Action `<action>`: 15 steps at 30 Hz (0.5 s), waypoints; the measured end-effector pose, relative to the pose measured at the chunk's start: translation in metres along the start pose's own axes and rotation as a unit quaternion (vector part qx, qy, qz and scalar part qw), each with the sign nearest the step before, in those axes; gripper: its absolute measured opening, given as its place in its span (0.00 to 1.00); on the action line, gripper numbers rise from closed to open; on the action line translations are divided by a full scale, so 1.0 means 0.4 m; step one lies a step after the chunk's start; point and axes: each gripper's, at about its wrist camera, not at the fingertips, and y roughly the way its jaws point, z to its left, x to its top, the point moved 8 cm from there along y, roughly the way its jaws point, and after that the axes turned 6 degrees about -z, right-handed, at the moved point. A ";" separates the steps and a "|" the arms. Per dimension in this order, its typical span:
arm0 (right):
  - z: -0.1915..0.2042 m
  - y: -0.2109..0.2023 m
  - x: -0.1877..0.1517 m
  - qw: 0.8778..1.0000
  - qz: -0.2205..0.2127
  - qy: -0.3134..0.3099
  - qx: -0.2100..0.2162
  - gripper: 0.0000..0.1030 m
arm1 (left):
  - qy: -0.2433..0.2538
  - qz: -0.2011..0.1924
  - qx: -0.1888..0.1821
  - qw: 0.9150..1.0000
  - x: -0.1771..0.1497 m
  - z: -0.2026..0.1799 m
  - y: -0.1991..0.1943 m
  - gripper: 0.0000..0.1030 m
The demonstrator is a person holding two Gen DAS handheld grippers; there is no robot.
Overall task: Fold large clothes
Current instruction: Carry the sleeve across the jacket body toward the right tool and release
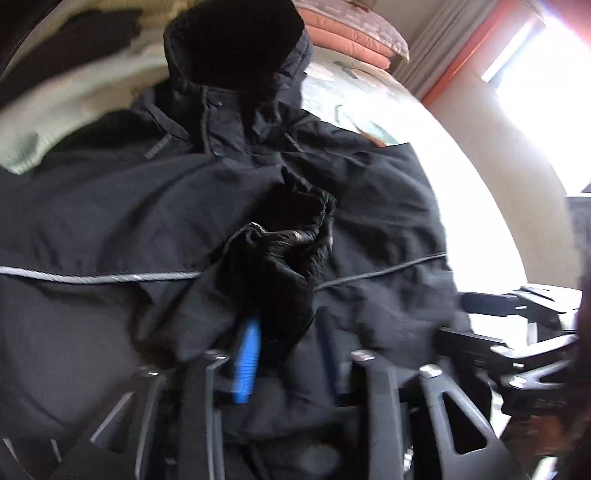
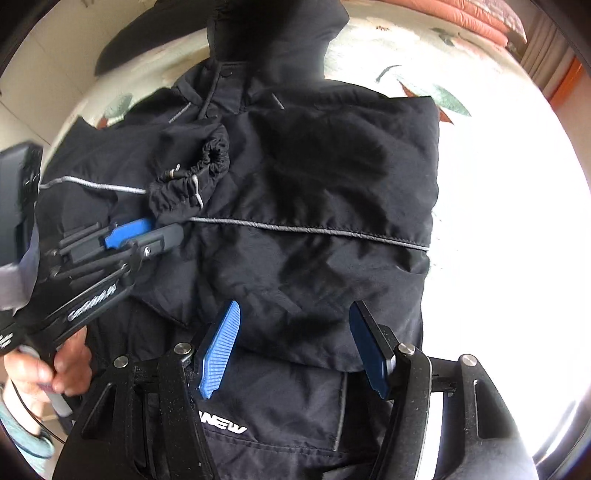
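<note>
Black hooded jacket (image 2: 314, 206) lies flat, front side up, spread over a pale floral-print bedspread (image 2: 424, 66). Hood (image 2: 273, 33) at the far end, collar with snap buttons just below it. A thin grey reflective piping line (image 2: 306, 229) runs across the chest from side to side. One sleeve is folded inward over the chest; its gathered elastic cuff (image 2: 192, 177) rests near the middle of the front, with a cord toggle showing at the cuff. White lettering (image 2: 223, 426) shows on the near lower panel. Fabric matte, softly wrinkled, puffed along the near fold.
</note>
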 end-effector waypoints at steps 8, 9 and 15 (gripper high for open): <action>0.084 0.020 0.112 0.992 -0.018 0.048 0.115 0.65 | -0.070 -0.031 -0.003 0.997 -0.009 0.036 -0.187 0.53; 0.100 0.033 0.119 0.990 -0.015 0.052 0.128 0.65 | -0.080 -0.038 0.007 0.996 -0.017 0.060 -0.213 0.53; 0.133 0.138 0.135 0.981 0.020 0.117 0.156 0.65 | -0.121 -0.057 0.055 0.989 -0.035 0.178 -0.299 0.53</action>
